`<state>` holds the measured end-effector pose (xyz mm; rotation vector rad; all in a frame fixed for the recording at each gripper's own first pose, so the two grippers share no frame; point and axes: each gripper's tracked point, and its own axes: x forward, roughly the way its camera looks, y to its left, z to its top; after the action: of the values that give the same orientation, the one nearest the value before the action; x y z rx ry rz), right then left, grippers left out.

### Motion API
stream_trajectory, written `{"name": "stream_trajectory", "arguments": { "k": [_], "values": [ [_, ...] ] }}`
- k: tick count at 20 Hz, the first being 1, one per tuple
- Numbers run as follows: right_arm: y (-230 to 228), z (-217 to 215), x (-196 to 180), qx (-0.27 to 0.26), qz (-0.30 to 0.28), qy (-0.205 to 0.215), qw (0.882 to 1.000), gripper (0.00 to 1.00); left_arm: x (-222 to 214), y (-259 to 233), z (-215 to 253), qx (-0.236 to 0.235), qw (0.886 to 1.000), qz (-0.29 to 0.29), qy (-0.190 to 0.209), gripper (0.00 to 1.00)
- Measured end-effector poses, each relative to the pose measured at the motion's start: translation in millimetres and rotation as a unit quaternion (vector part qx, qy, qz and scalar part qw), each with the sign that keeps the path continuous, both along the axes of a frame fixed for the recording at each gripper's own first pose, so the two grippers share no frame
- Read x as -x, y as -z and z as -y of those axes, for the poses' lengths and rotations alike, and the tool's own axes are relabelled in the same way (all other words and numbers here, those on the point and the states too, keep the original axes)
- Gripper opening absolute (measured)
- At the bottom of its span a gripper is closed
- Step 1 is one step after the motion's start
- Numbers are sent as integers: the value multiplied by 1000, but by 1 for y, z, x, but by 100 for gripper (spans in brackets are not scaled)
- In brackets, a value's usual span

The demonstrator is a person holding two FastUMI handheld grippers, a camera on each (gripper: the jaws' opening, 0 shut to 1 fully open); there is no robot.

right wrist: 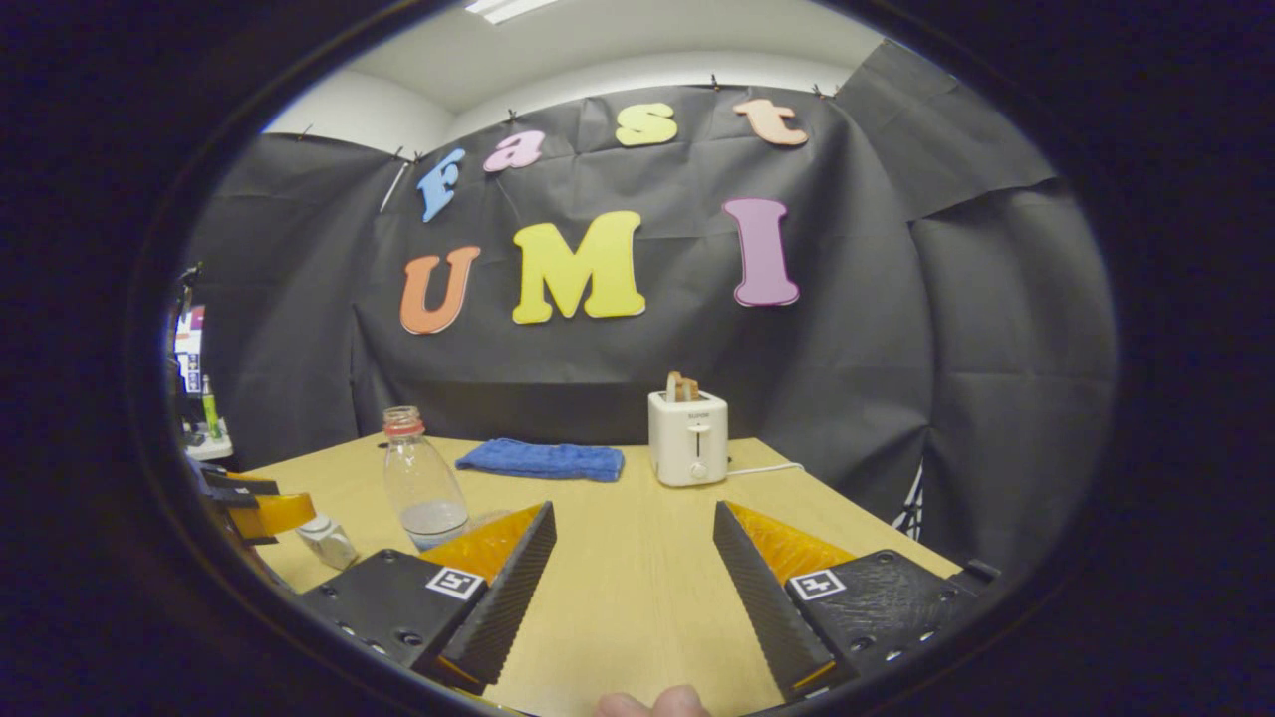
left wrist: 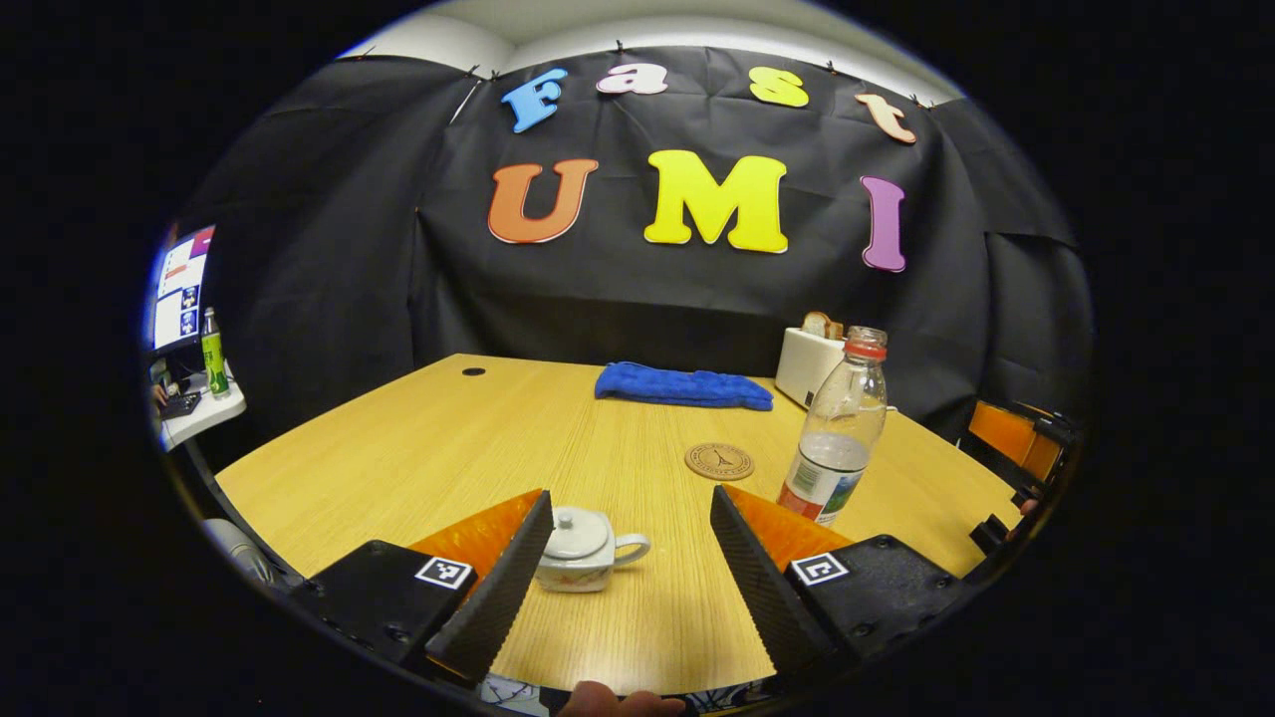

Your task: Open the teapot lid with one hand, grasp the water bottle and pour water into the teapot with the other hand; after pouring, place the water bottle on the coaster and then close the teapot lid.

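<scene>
A: Where's the teapot (left wrist: 583,549)?
B: On the wood-grain table (left wrist: 428,448), lid on, glossy ceramic, between the left gripper (left wrist: 632,543)'s spread ribbed fingers.
A: The bottle (left wrist: 835,440)?
B: Clear plastic, uncapped, upright beside the round coaster (left wrist: 719,461). The right gripper (right wrist: 634,548) gapes wide, holding nothing.

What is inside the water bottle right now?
The water bottle stands uncapped, with water filling roughly its lower third. The label hides the very bottom. Both grippers are open, clear of it.

One teapot (left wrist: 583,550), one water bottle (left wrist: 837,438), one coaster (left wrist: 719,461), one blue towel (left wrist: 682,386), one toaster (right wrist: 687,436) on the surface (left wrist: 418,458).
</scene>
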<state>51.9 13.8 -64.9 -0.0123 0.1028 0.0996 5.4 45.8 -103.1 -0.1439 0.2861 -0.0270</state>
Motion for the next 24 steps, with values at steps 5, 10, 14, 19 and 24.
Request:
{"name": "stream_trajectory", "arguments": {
  "k": [5, 10, 14, 19, 24],
  "values": [
    [1, 14, -2, 12, 5, 18, 1000, 95, -20, 23, -17, -1, 999, -44, -6, 89],
    [8, 16, -6, 13, -5, 21, 1000, 96, -32, 34, -36, -22, 998, -62, -15, 69],
    [13, 12, -10, 15, -9, 21, 1000, 95, -37, 33, -37, -45, 998, -44, -17, 47],
    [20, 4, -11, 24, -17, 15, 999, 95, -41, 32, -32, -91, 996, -12, -11, 14],
    [18, -17, -8, 24, -13, -21, 999, 97, -42, 20, -38, -60, 998, 14, -15, 4]
  ]
}}
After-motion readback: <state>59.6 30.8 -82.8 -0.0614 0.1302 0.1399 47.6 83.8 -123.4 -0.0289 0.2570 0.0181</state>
